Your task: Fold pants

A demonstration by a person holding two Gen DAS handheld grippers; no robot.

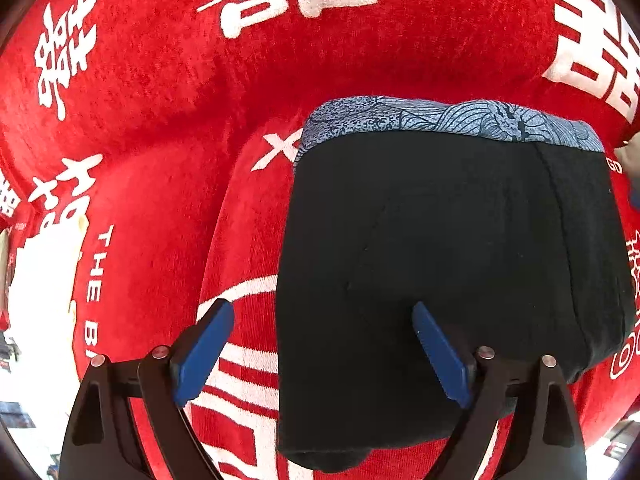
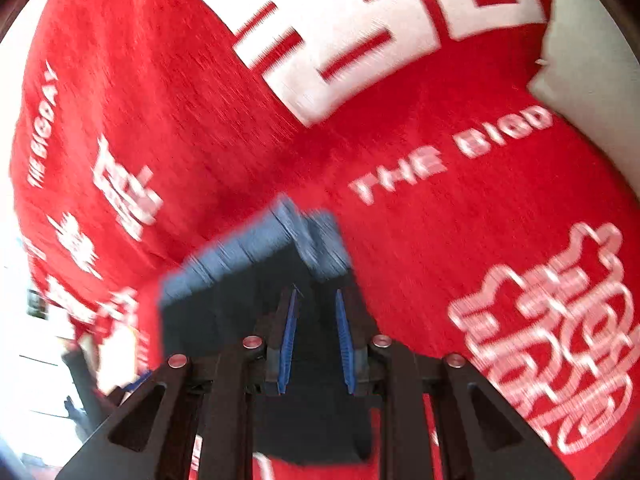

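- We see the pants (image 1: 460,264) as matt black cloth, smooth and close-woven, with a faint seam line running down the fabric.
- At the far edge of the pants sits a waistband (image 1: 448,118) of thinner blue-grey cloth, printed with fine dark lines and speckles.
- Under the pants lies a red blanket (image 1: 160,92) of plush, fuzzy cloth with a short nap; its white lettering looks woven or flocked, also matt.
- The left gripper (image 1: 324,340) above the pants has matt blue pads (image 1: 206,350) that look rubbery, on dull black plastic arms with small shiny metal pins.
- The right gripper (image 2: 316,340) shows the same black plastic, blue pads and metal pins, though blurred.
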